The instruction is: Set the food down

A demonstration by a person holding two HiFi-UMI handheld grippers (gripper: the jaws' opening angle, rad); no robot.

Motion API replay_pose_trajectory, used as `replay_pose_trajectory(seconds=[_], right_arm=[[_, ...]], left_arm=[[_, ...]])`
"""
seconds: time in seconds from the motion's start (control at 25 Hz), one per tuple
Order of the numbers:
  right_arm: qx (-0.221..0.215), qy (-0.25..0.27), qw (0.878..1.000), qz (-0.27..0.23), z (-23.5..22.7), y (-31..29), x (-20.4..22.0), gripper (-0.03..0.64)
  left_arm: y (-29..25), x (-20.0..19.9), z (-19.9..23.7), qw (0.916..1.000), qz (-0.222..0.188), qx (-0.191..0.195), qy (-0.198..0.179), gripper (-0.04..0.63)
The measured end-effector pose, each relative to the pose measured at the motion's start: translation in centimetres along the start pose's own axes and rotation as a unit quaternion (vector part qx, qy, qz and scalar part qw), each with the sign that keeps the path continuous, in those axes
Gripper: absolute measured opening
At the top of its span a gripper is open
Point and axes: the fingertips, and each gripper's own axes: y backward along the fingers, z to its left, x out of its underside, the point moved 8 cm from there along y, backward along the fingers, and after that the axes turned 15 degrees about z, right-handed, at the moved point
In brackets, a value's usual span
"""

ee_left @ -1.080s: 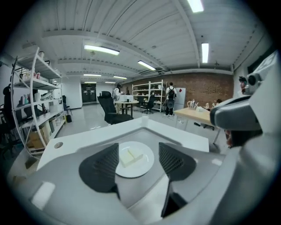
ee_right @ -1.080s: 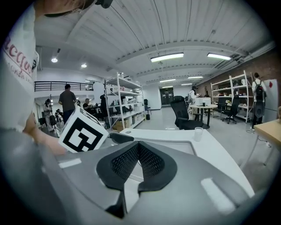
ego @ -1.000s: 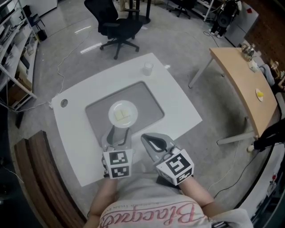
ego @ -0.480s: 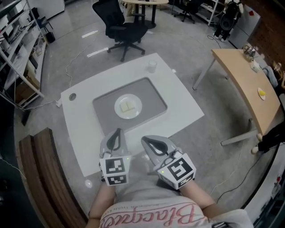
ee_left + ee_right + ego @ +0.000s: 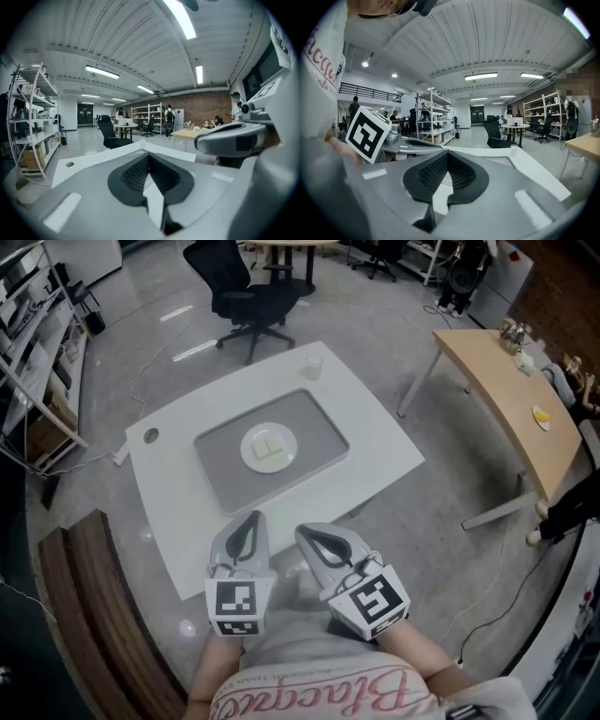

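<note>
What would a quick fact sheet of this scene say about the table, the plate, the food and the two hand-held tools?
Table: white square table with a grey rectangular mat on it
Plate: white round plate at the mat's middle
Food: pale flat food pieces lying on the plate
Cup: small pale cup at the table's far corner
Left tool: shut, empty, near the table's front edge
Right tool: shut, empty, beside the left tool
</note>
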Motion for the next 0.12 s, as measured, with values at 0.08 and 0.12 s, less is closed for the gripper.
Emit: replay_pose_trajectory(seconds=[0.08, 0.12], right_arm=[[0.005, 0.0, 1.0, -0.006, 0.79, 0.27, -0.15, 0.0], [0.008, 0.0, 1.0, -0.008, 1.18, 0.41, -0.23, 0.0]], left_arm=[[0.88, 0.17, -0.04, 1.0, -0.005, 0.006, -0.001, 0.0], [1.31, 0.26, -0.07, 0.9999, -0.008, 0.01, -0.002, 0.0]])
